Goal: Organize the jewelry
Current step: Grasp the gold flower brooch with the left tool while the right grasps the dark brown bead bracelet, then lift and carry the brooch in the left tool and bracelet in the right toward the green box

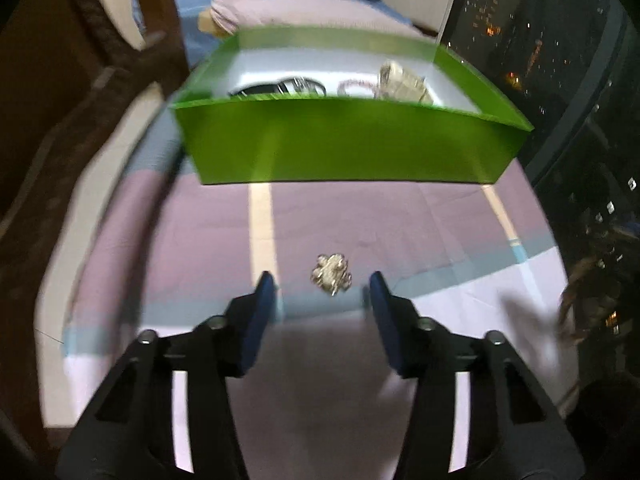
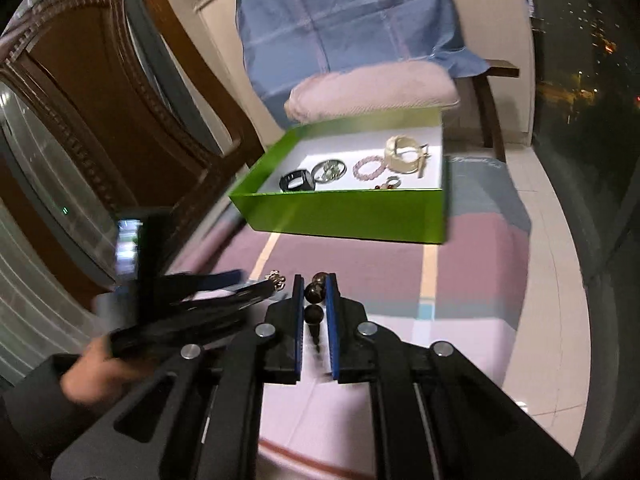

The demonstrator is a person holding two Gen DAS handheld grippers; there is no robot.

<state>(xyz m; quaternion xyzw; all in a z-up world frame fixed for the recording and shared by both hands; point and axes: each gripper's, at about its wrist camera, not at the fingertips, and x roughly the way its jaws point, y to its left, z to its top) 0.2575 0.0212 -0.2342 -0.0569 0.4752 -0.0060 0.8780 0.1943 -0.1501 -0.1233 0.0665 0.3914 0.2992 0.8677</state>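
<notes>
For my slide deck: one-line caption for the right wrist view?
Right tool shut on a dark beaded bracelet, facing the green box of jewelry.

Glossy green box [image 1: 344, 140], shiny metal brooch [image 1: 331, 274], matt cloth cover [image 1: 360, 216].

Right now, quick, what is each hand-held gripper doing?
Left hand-held gripper: open, empty, around the small gold flower-shaped brooch on the cloth.
Right hand-held gripper: closed on a dark round-bead bracelet.
</notes>
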